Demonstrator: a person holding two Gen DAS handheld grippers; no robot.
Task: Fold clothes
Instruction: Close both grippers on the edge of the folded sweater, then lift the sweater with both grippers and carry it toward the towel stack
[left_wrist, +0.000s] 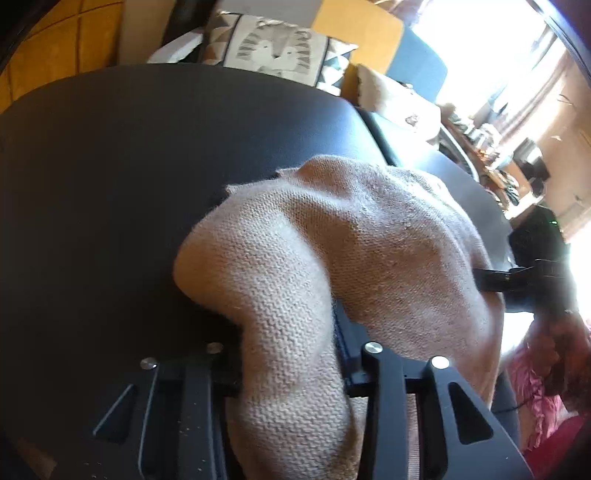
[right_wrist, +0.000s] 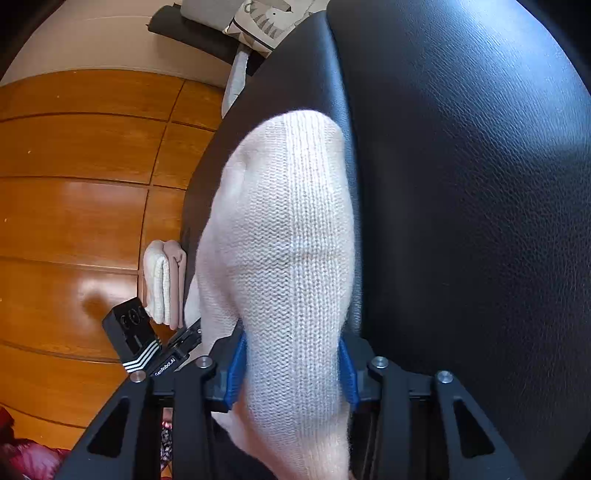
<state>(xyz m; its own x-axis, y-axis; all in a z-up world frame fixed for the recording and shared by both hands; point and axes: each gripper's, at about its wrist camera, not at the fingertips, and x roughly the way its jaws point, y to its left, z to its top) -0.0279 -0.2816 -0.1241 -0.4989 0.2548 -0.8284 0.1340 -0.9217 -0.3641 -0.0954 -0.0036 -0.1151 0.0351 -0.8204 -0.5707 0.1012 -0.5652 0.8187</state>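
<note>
A cream knit garment lies bunched in a hump on the black leather surface. One fold of it runs down between the fingers of my left gripper, which is shut on it. At the right edge of the left wrist view the right gripper holds the far side of the same hump. In the right wrist view the knit garment fills the gap between the blue pads. My right gripper is shut on it. The left gripper's body shows low on the left there.
The black leather surface drops off to a wooden floor on the left. A rolled cream and pink cloth sits by that edge. A patterned cushion lies beyond the far edge. Pink fabric shows low right.
</note>
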